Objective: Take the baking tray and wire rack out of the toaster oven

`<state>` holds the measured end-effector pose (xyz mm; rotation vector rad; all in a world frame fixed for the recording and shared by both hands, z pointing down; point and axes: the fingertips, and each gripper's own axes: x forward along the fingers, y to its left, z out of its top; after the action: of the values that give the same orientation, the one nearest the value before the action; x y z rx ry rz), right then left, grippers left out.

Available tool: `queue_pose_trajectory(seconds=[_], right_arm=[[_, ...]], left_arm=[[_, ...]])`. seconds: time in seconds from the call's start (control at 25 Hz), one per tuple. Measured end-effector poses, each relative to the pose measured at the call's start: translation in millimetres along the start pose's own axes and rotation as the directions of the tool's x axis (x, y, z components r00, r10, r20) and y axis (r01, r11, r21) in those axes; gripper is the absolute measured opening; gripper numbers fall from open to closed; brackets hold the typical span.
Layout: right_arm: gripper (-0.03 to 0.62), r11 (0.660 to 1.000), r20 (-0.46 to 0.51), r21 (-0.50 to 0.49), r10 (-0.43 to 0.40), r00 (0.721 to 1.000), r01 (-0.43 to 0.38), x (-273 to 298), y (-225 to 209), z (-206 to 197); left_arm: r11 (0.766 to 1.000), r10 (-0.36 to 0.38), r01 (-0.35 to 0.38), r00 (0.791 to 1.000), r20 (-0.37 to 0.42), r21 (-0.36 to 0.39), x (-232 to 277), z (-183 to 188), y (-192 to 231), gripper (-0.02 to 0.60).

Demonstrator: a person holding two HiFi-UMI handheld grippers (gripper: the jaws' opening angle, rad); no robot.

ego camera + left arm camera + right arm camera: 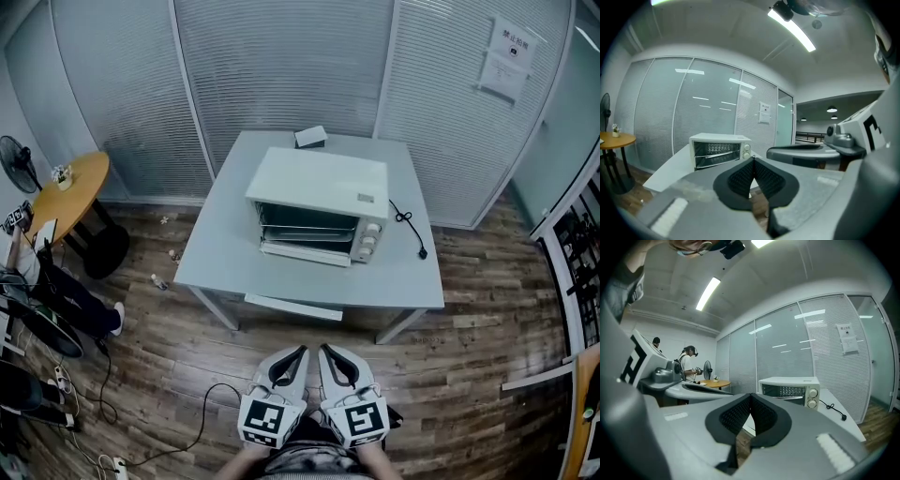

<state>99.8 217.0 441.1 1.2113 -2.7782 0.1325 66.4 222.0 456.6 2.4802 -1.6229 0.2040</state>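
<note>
The toaster oven (319,206) stands well beyond both pairs of closed fingers (289,364).

toaster oven (319,206) on table (281,272), box (310,137) behind

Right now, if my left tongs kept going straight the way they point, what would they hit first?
The left tongs would probably meet the toaster oven on the table, near its knob end; only open floor lies between. Depth is unclear, so the table's near edge could come first.
</note>
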Motion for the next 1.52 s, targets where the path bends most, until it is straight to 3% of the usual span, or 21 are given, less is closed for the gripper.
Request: queue_pose_trajectory(seconds=[0.28,0.64,1.12,1.52], right_arm=[[0.001,0.999,0.002,0.030,-0.025,1.000,0.025,43,-28,-3],[0.000,0.994,0.021,0.060,-0.094,0.995,0.092,124,-83,16],[0.000,0.994,-0.006,0.068,-0.085,0.996,0.085,207,-89,21],[0.001,0.990,-0.030,0.077,-0.115,0.993,0.117,232,-99,14]], left_arm=[[0.998,-0.053,0.053,0.999,0.007,-0.036,45,7,27,0.000],[0.993,-0.115,0.115,0.993,0.014,0.006,121,31,91,0.000],[0.989,-0.145,0.145,0.989,-0.015,-0.007,163,38,151,0.000],[0.984,-0.179,0.179,0.983,-0.029,-0.016,182,36,171,0.000]])
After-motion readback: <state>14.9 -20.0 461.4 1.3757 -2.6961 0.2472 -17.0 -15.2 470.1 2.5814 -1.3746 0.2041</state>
